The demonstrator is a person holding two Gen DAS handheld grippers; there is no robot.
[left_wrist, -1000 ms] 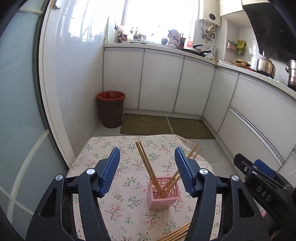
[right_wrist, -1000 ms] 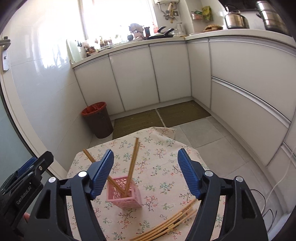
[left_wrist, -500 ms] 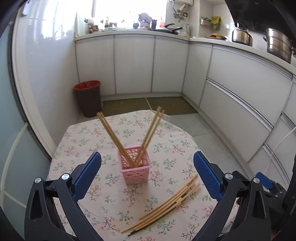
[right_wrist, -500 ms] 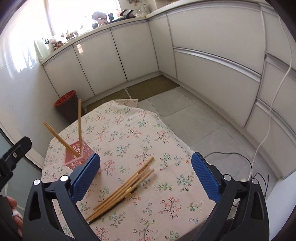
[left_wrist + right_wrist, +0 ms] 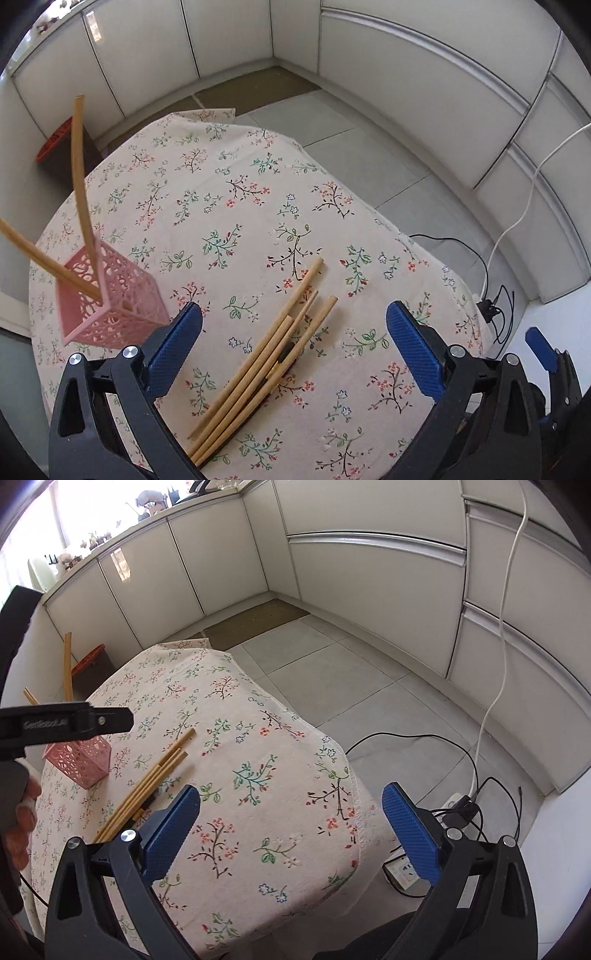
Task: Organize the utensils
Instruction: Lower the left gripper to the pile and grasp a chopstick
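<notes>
A pink lattice holder [image 5: 110, 295] stands on the floral tablecloth [image 5: 258, 206] at the left, with chopsticks [image 5: 79, 173] leaning out of it. A bundle of several loose chopsticks [image 5: 266, 358] lies flat on the cloth. My left gripper [image 5: 293, 341] is open and empty, just above the bundle, its fingers either side of it. In the right wrist view the holder [image 5: 79, 762] and the bundle [image 5: 151, 782] sit at the left. My right gripper [image 5: 291, 823] is open and empty over the table's right part, to the right of the bundle.
A red-lined bin [image 5: 92, 661] stands on the floor behind the table. White cabinets [image 5: 369, 572] run round the room. A power strip [image 5: 402, 871] and black cables [image 5: 491, 794] lie on the floor by the table's right edge. The left gripper's body [image 5: 62, 723] crosses the right wrist view.
Both grippers have tilted down and swung right. The left one has come closer over the loose chopsticks; the holder has slid to the left of both views.
</notes>
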